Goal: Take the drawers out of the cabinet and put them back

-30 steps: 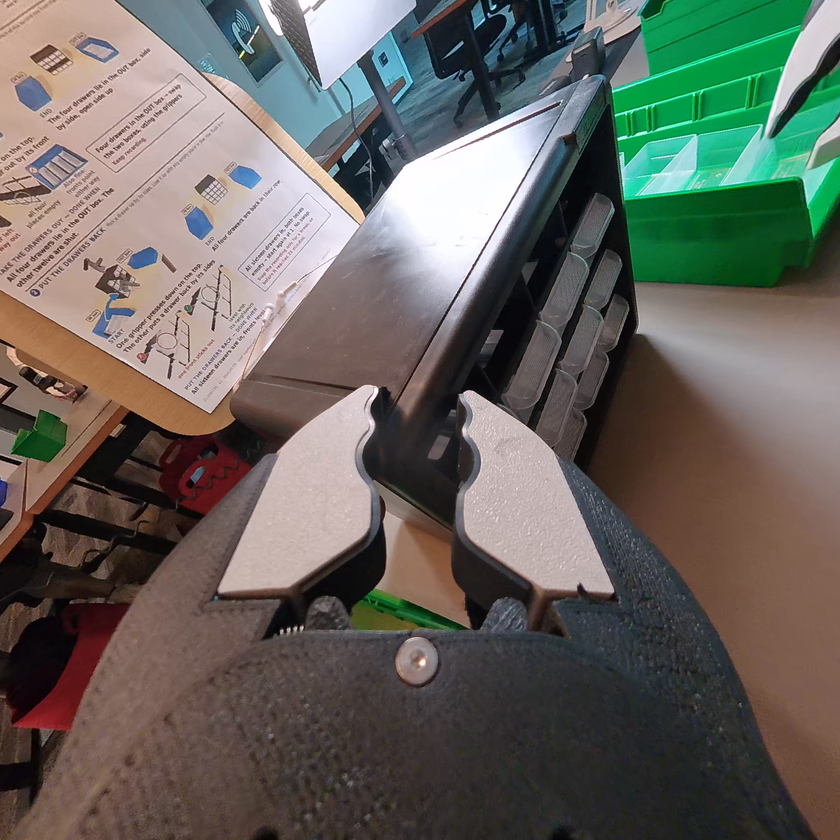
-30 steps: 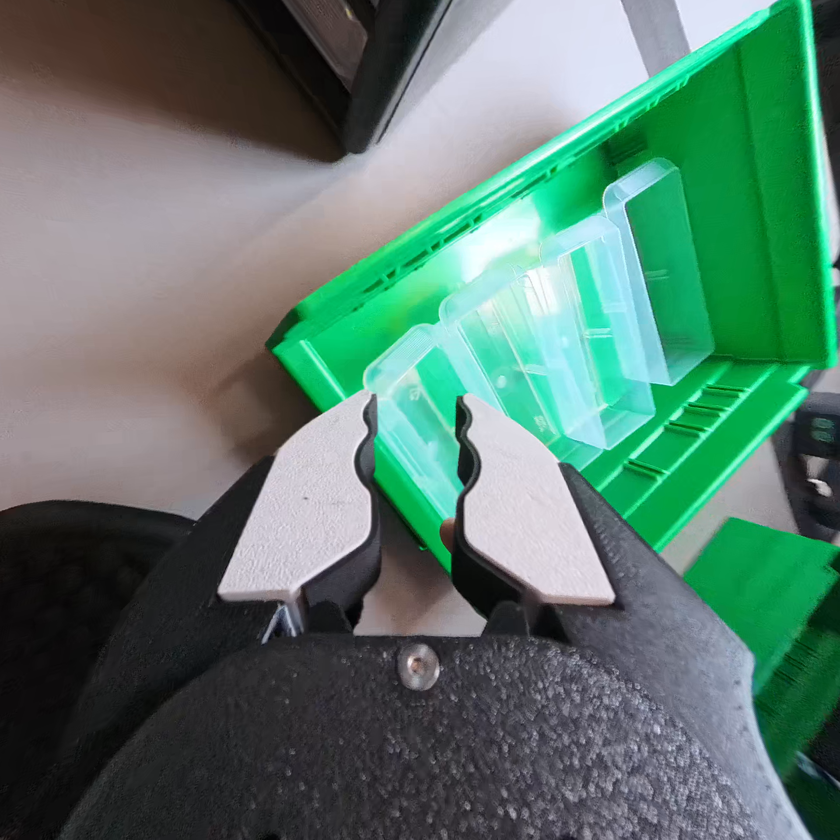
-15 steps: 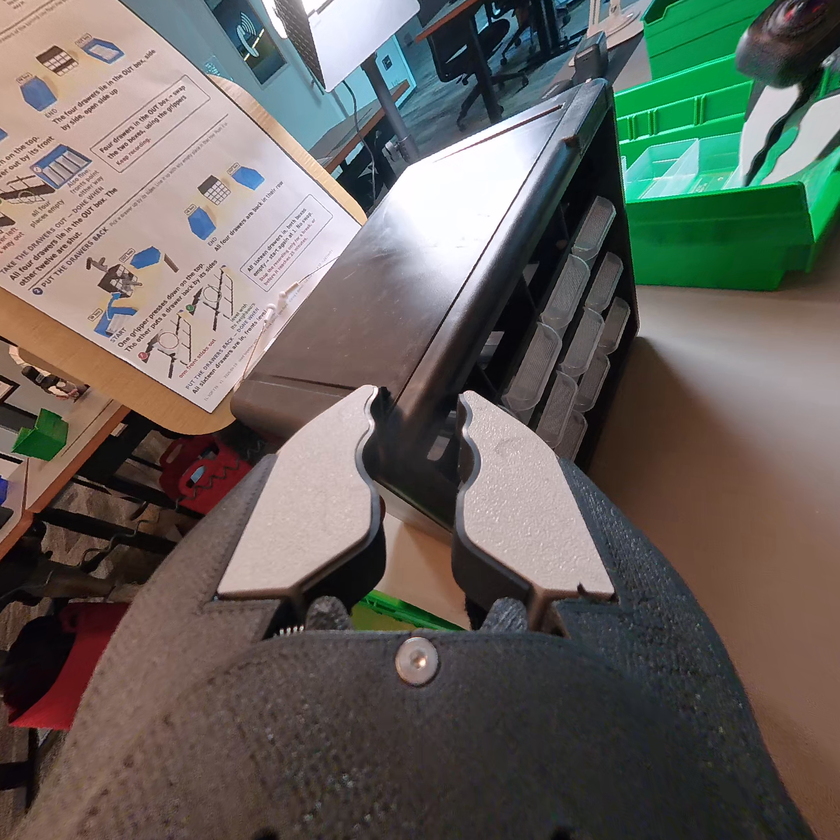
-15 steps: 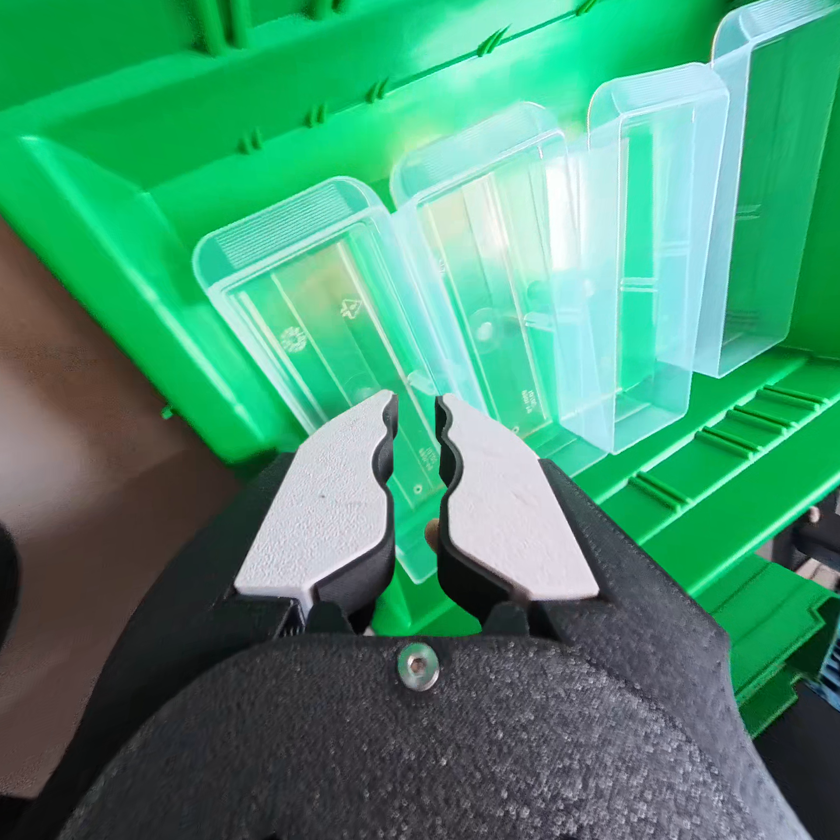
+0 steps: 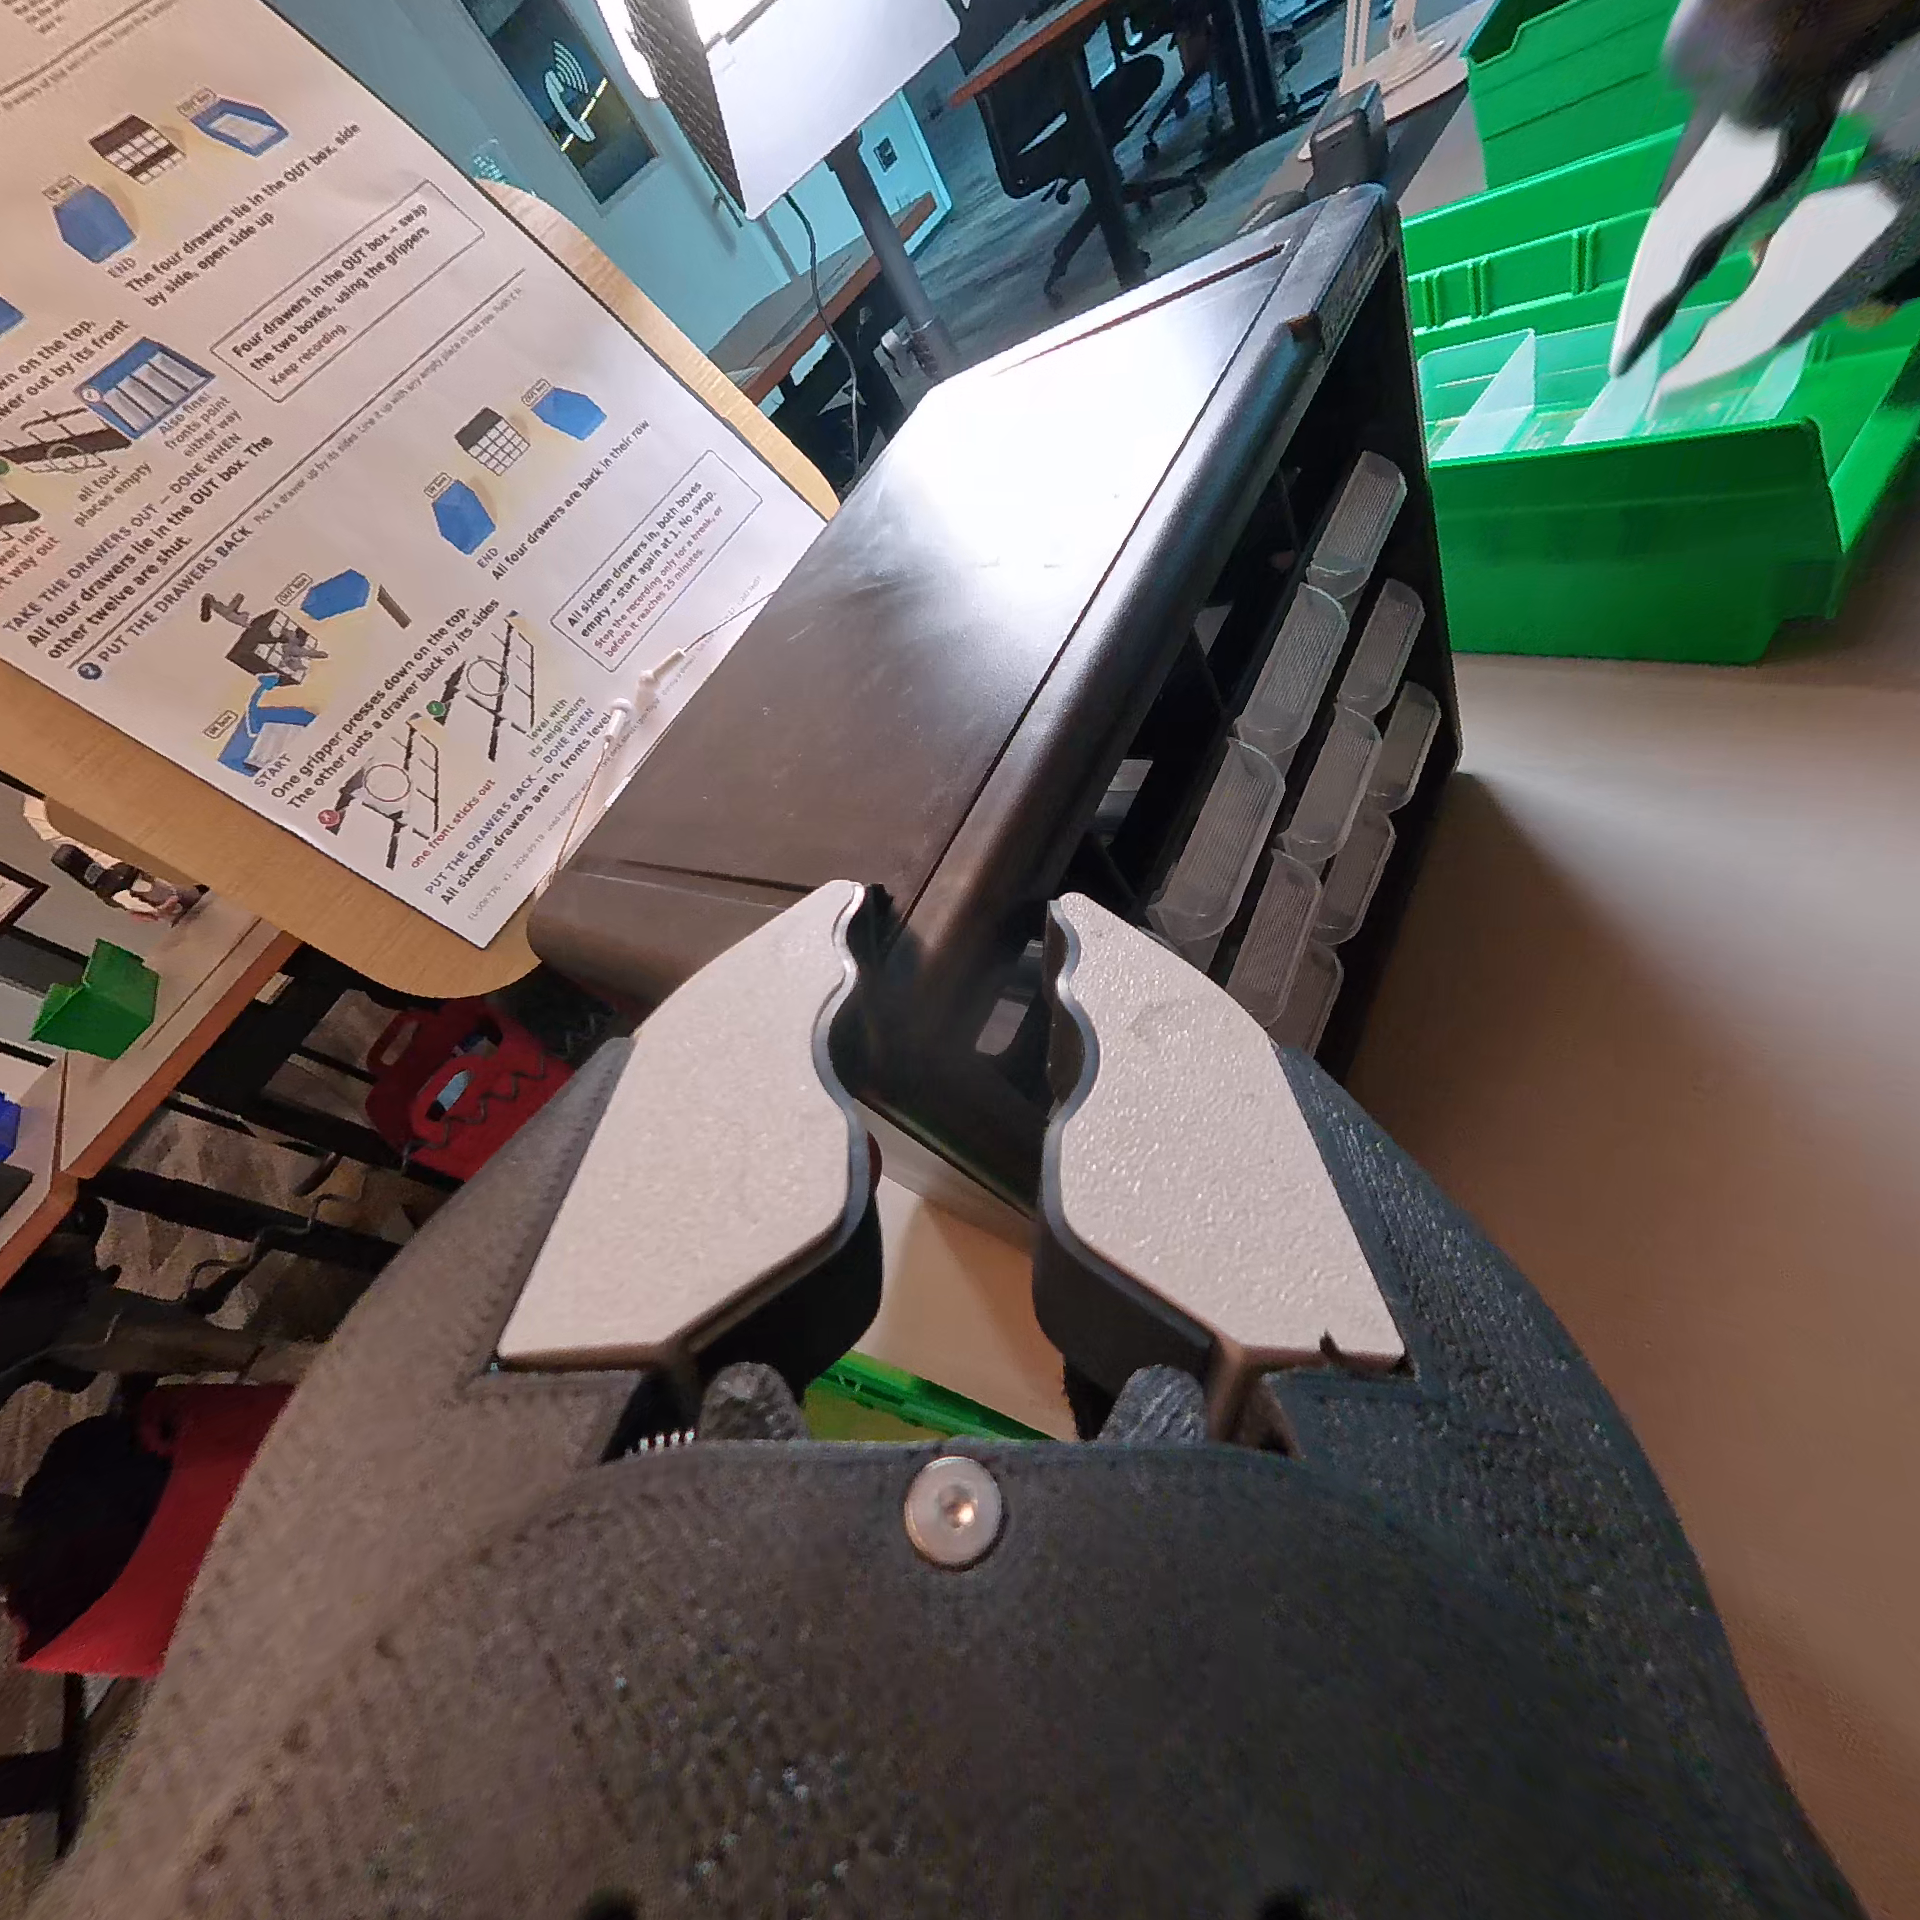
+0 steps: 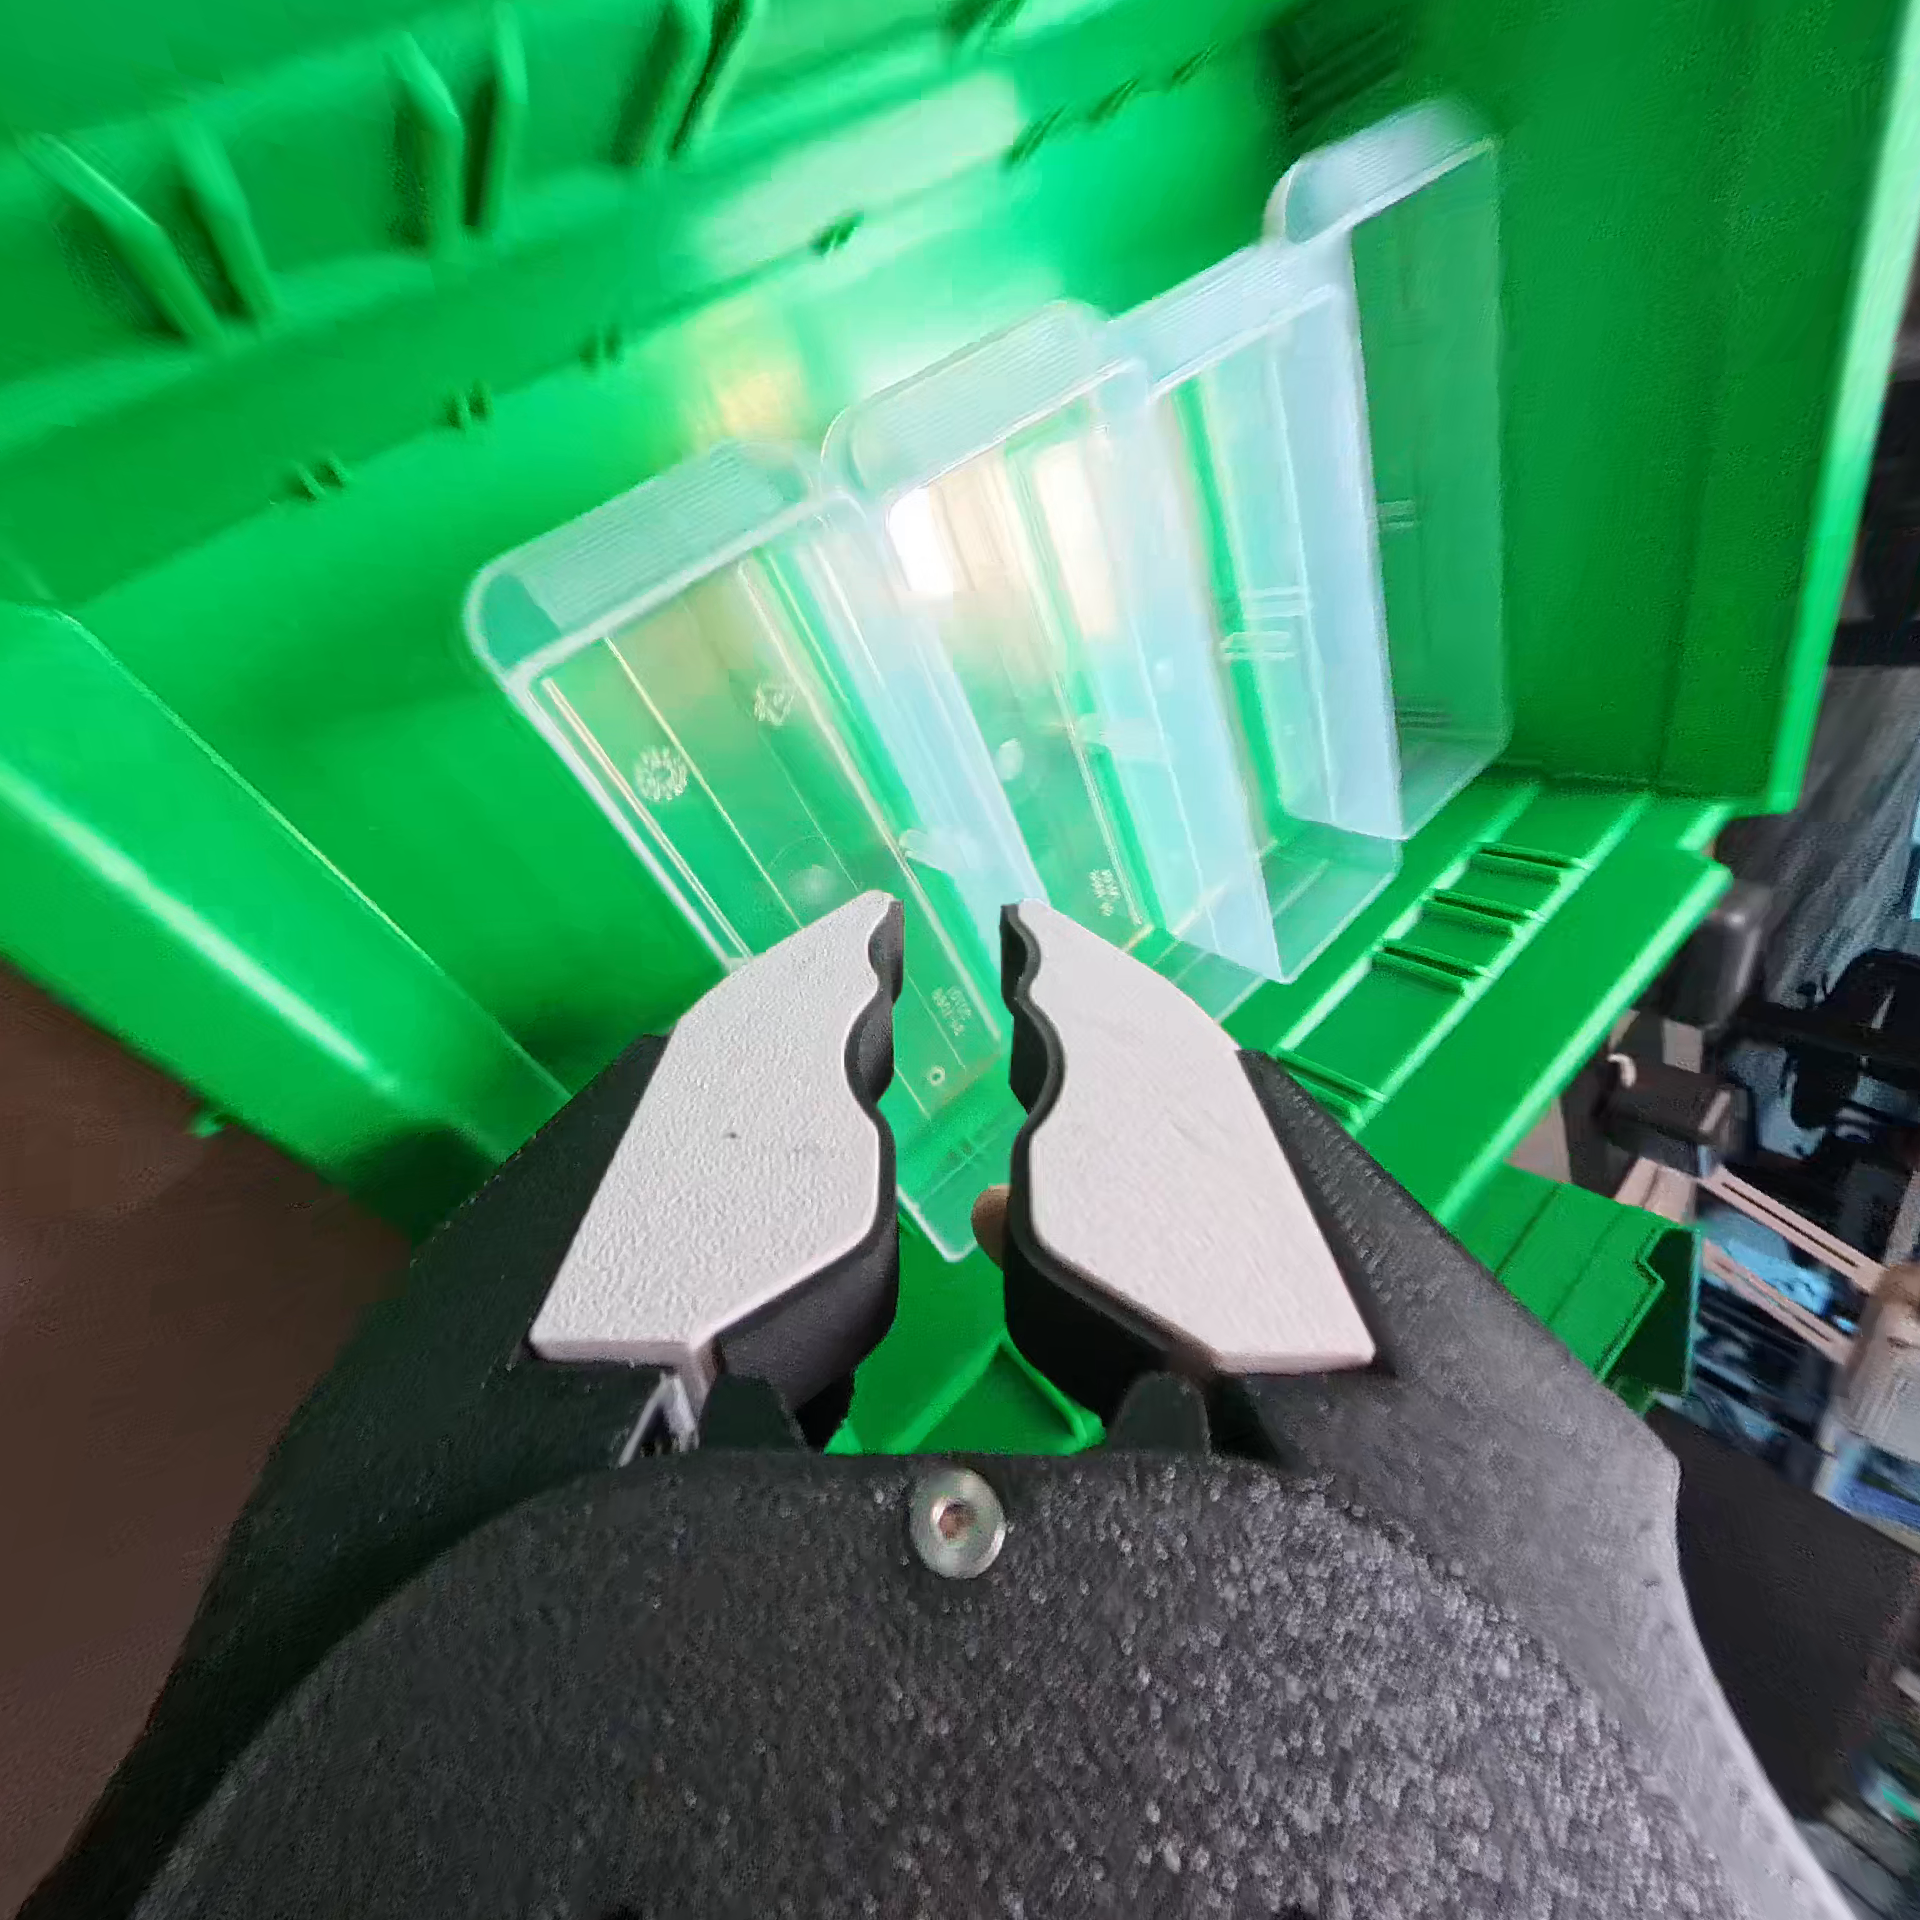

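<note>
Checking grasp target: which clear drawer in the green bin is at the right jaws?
The leftmost drawer; its near end lies between the right gripper's jaws.

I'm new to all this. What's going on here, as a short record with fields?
Left gripper: open, straddling the black cabinet's top front edge
Right gripper: jaws narrowly apart, over the nearest clear drawer
Green bin: four clear drawers side by side
Cabinet slots: some empty, others filled
Behind cabinet: instruction sheet

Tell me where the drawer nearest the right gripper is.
In the right wrist view, the clear drawer lies in the green bin, leftmost of four side by side, its near end between the right gripper's jaws.
</note>
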{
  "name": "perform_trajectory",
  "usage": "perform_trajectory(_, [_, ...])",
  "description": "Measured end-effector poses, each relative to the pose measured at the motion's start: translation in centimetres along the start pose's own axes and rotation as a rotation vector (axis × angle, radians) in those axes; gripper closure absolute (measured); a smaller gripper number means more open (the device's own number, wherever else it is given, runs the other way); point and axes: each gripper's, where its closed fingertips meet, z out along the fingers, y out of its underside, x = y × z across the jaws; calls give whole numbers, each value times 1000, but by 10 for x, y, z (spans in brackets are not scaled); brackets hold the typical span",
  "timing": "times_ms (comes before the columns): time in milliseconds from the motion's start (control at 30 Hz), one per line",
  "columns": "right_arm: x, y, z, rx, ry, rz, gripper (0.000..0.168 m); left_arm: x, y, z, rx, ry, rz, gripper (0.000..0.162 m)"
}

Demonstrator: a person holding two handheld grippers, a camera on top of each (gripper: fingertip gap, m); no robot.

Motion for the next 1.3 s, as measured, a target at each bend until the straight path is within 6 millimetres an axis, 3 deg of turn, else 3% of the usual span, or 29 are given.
perform_trajectory(167, [29,-63,-73,543,104,314,138,-1,0,1,2,-2,9,130])
perform_trajectory(267, [29,-94,-108,823,132,435,134,-3,1,2,1,-18,14,130])
perform_trajectory(400, [21,-133,-128,1009,154,458,130,-7,2,7,9,-59,25,129])
perform_trajectory(533, [36,-165,-141,1104,219,450,130,-16,5,13,24,-127,19,128])
perform_trajectory(633, [53,-186,-141,1141,197,480,134,-20,7,17,34,-173,24,127])
perform_trajectory(700, [55,-196,-132,1089,111,478,145,-23,8,19,40,-202,31,127])
perform_trajectory(767, [59,-199,-130,1039,94,426,141,-24,8,20,42,-220,44,126])
perform_trajectory(933, [34,-190,-138,1035,-190,345,134,-23,8,19,23,-239,88,129])
perform_trajectory(1100, [23,-197,-119,979,-161,283,135,-10,2,10,-13,-231,248,134])
perform_trajectory(1300, [30,-205,-111,1036,-53,332,138,-8,2,8,-70,-252,331,137])
